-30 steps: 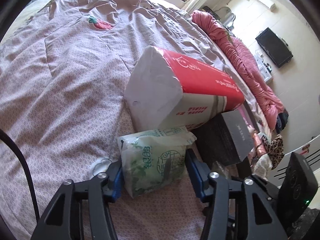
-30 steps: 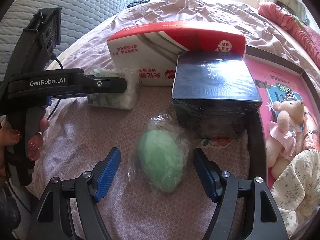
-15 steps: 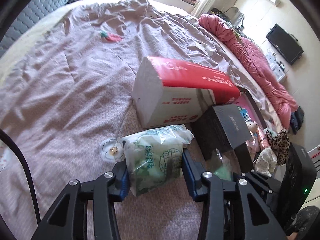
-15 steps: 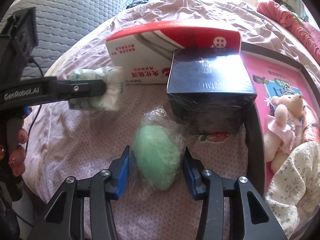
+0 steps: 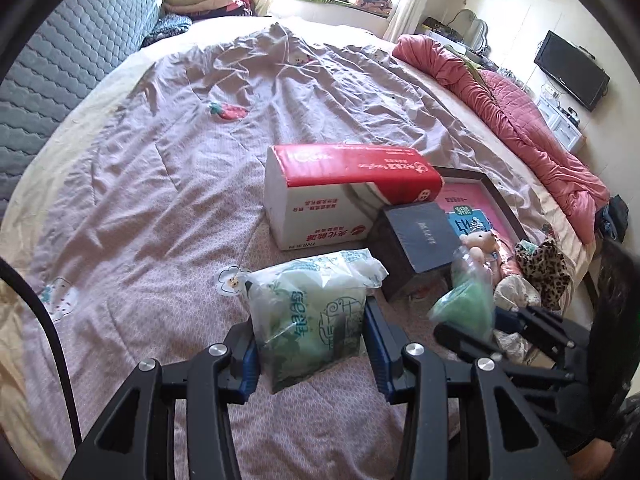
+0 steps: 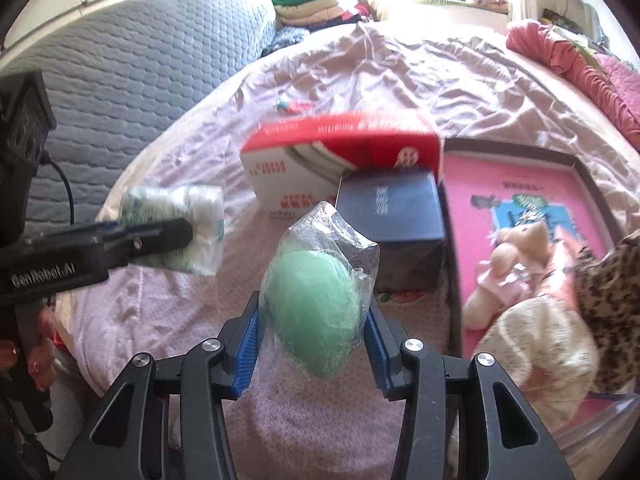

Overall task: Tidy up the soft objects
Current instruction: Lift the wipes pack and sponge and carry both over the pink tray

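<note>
Gripping a tissue pack [image 5: 310, 320], the left gripper [image 5: 310, 340] holds it clear of the bed [image 5: 168, 208]; the right gripper [image 6: 312, 334] clamps a bagged green sponge [image 6: 316, 312] above the bedding. Risk: slick film wrap may slide between pads, dropping either; grippers near enough to collide.

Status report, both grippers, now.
Left gripper shut on tissue pack. Right gripper shut on bagged green sponge. Both clear of bedspread. Nothing in the way.

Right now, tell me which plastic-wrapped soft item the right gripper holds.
The plain green sponge in clear wrap; the printed tissue pack sits in the left gripper.
</note>
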